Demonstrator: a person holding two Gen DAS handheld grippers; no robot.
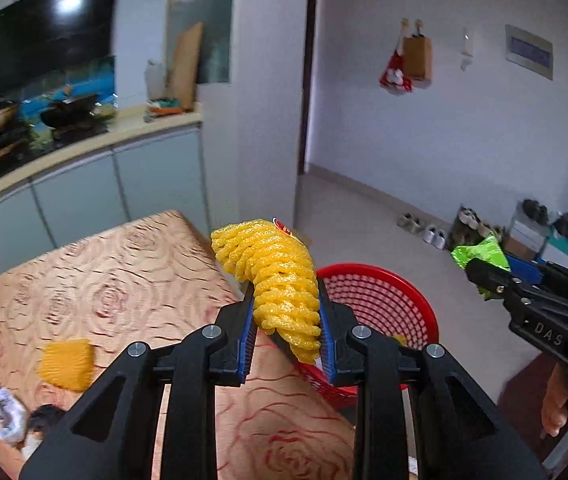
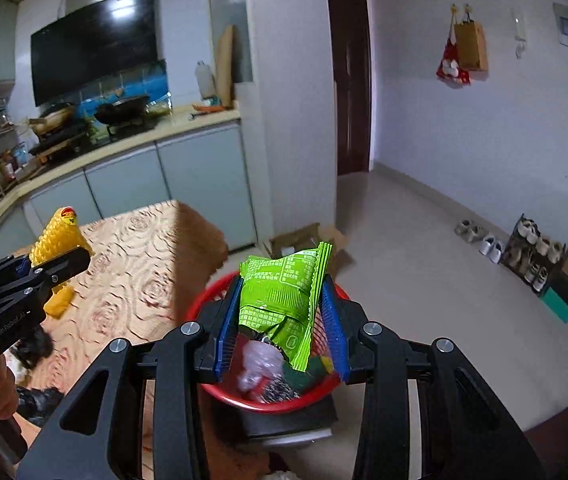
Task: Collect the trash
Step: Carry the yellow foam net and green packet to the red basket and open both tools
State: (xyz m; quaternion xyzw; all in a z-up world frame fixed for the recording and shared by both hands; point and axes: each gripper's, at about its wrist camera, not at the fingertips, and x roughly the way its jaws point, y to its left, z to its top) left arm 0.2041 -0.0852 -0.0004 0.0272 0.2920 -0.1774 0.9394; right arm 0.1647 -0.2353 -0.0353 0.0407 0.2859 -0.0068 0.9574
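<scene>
My table (image 1: 124,276), draped in a tan cloth with a rose pattern, fills the lower left of both wrist views. Just off its right edge stands the red mesh wastebasket (image 1: 387,300), resting on a dark box on the pale tiled floor. Inside it I see clear crumpled plastic, a silvery wad and something green and yellow.

My left gripper (image 1: 285,312) pinches a yellow foam net sleeve (image 1: 280,276) between its blue pads; the sleeve curls up and leftward, with a red label at its top end, and hangs over the table's right edge beside the basket rim. My right gripper (image 2: 280,320) is clamped on a green snack wrapper (image 2: 284,296), held directly above the basket's opening, torn end downward.

Left on the cloth I can make out a second piece of yellow foam netting (image 1: 66,364), a crumpled printed paper (image 1: 0,412) near the left edge, and a dark clump (image 1: 46,416) just beside it; I cannot tell what that is.
</scene>
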